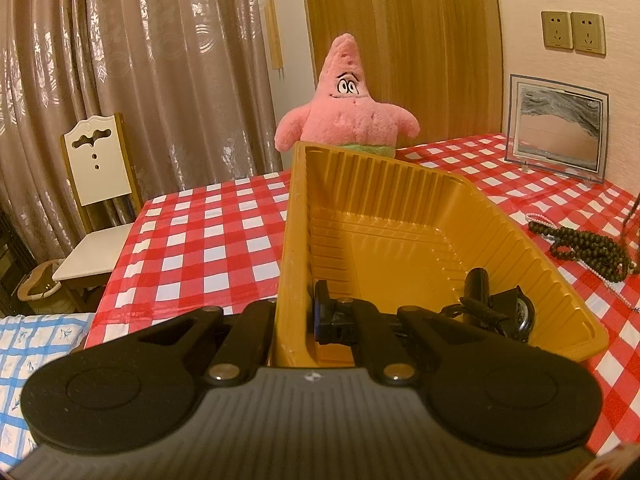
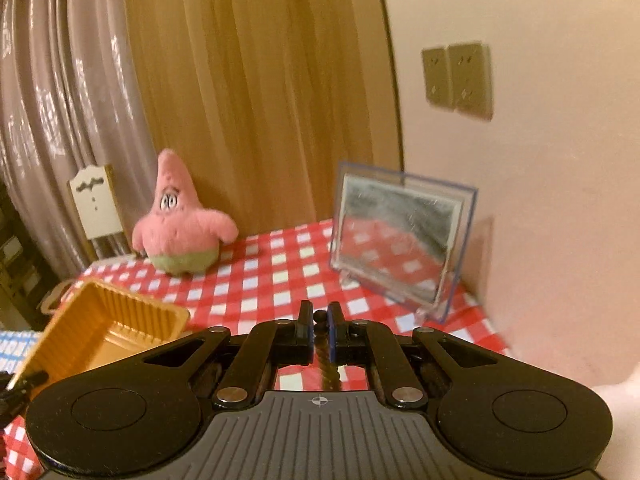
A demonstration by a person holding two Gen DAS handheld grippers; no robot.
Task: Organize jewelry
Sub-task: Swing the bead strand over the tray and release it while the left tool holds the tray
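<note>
The left gripper [image 1: 294,320] has its jaws closed on the near left wall of a gold plastic tray [image 1: 400,216], one finger outside the wall and the other inside it. The tray sits tilted, its far end raised, over the red and white checked cloth of the worktop [image 1: 208,240]. In the tray's near right corner lies a small heap of dark items [image 1: 496,304], among them a black cord and something round with a metal rim; what exactly they are cannot be told.

On the worktop to the right of the tray, near the right edge, a string of dark wooden beads [image 1: 588,246] lies in a loose pile, with a thin strand of pale pink beads [image 1: 538,218] running beside and under it.

The right gripper [image 2: 319,322] is held above the worktop with its jaws nearly closed on a dark beaded strand [image 2: 327,368], which passes between the fingers and hangs down behind them; one bead shows at the tips. The right wrist view is blurred.

At the far edge of the worktop stands a pink star-shaped plush toy [image 1: 348,120], just behind the tray's far end. A glass-framed sand picture [image 1: 558,126] stands toward the far right corner, close to the wall. A cream-backed wooden chair [image 1: 98,184] stands beyond the worktop's left edge, in front of brown curtains [image 1: 140,60].
</note>
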